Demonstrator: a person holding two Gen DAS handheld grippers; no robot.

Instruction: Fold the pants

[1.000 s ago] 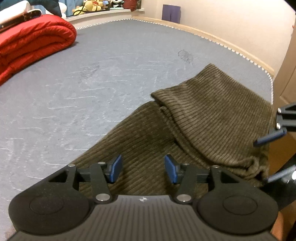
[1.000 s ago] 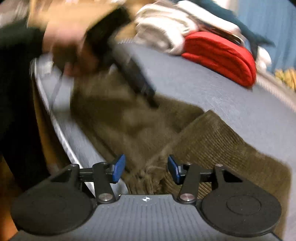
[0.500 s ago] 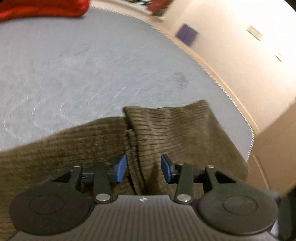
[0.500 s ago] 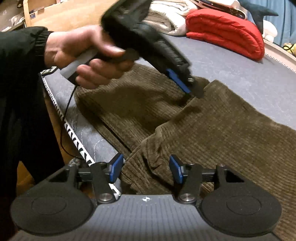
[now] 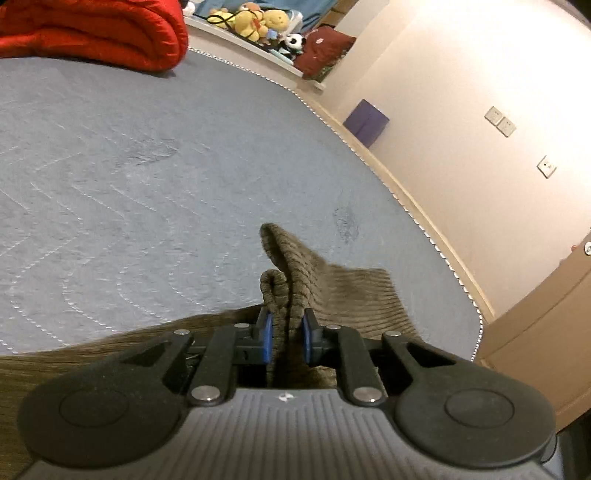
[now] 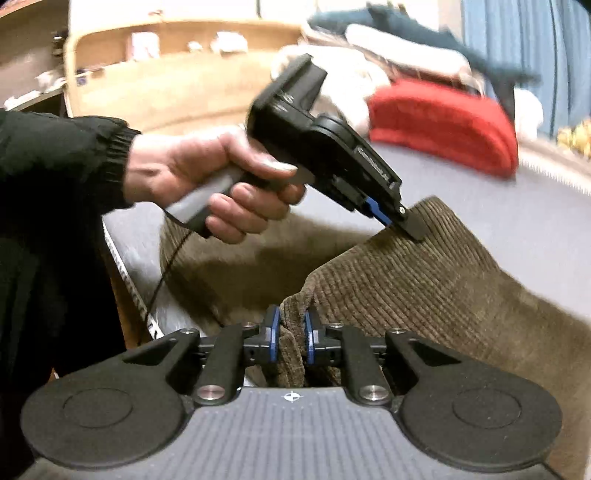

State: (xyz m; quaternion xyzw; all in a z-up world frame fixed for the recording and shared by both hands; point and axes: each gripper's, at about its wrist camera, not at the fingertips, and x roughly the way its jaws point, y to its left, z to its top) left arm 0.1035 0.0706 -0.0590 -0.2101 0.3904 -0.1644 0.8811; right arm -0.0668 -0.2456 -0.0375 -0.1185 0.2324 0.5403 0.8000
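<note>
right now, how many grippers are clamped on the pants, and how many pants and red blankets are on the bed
grippers shut on the pants: 2, the left gripper and the right gripper
brown corduroy pants: 1
red blanket: 1
total: 4
All of it is on or over the grey bed.

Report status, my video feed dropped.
Left gripper and right gripper shut on pants. Edge lifted off bed. Nothing in the way.
</note>
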